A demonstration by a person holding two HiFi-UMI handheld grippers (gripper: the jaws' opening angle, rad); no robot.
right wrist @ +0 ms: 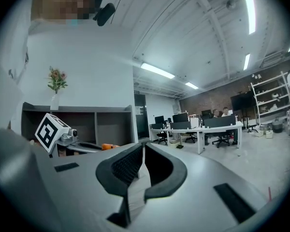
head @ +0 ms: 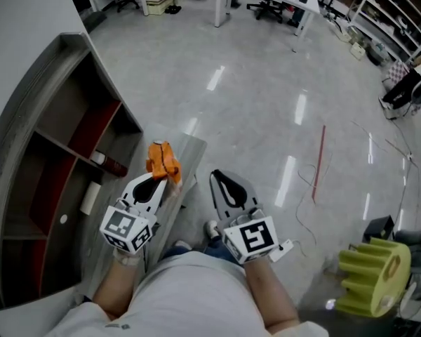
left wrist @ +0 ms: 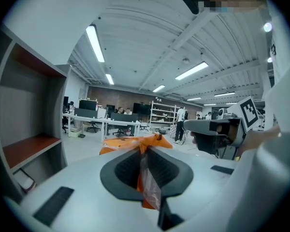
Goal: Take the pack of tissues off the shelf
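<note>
- The left hand-held gripper (head: 167, 179) is seen closed almost fully on the pack of tissues (head: 161, 161), with only the thin wrapper keeping the jaws apart.
- In the left gripper view, a fold of clear and orange wrapper is pinched between the jaws of the left hand-held gripper (left wrist: 145, 152), and the orange bulk of the pack of tissues (left wrist: 128, 144) is spread just beyond the tips.
- In the head view, the pack is held at the far end of that gripper, outside the shelf (head: 28, 104) and just in front of its open side, above the floor (head: 266, 97).
- No compartment of the shelf is touched by the pack; a red board of the shelf (left wrist: 31, 146) is seen to the left of it in the left gripper view.
- The right hand-held gripper (head: 218, 177) is held beside the left one, apart from the pack, to its right.
- In the right gripper view, the jaws of the right hand-held gripper (right wrist: 141, 148) are seen closed together, with nothing between them.
- From that view the pack (right wrist: 107, 146) is glimpsed as a small orange shape to the left, in front of the shelf (right wrist: 96, 124).
</note>
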